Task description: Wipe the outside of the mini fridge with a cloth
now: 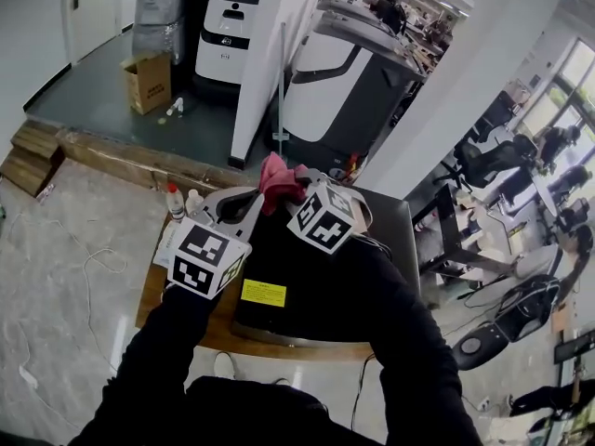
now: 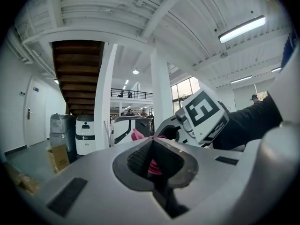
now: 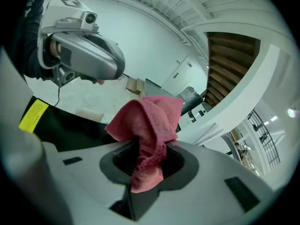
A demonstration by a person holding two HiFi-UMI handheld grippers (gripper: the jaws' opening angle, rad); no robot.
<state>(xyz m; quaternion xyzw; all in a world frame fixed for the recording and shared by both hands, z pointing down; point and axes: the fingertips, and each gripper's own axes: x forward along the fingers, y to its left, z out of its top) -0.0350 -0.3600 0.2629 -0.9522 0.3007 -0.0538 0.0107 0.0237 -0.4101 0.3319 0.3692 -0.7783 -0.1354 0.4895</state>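
The black mini fridge [image 1: 311, 291] with a yellow label stands on a wooden table [image 1: 153, 291] right below me. A pink cloth [image 1: 279, 177] hangs bunched above its far edge. My right gripper [image 1: 296, 191] is shut on the cloth [image 3: 150, 121], which sticks up out of its jaws [image 3: 149, 156]. The fridge's black top [image 3: 61, 130] lies beneath it. My left gripper [image 1: 253, 204] hovers just left of the cloth, apart from it. Its jaws [image 2: 151, 146] stand together, and only a sliver of pink shows in the slit. The cloth [image 2: 138, 135] lies just beyond their tips.
A small spray bottle [image 1: 175, 203] stands on the table's left end. A white pillar [image 1: 265, 63], two white service robots [image 1: 228, 31] [image 1: 344, 82] and a cardboard box [image 1: 149, 82] are beyond. Cables [image 1: 93, 268] trail on the floor at left. Office chairs [image 1: 483, 165] crowd the right.
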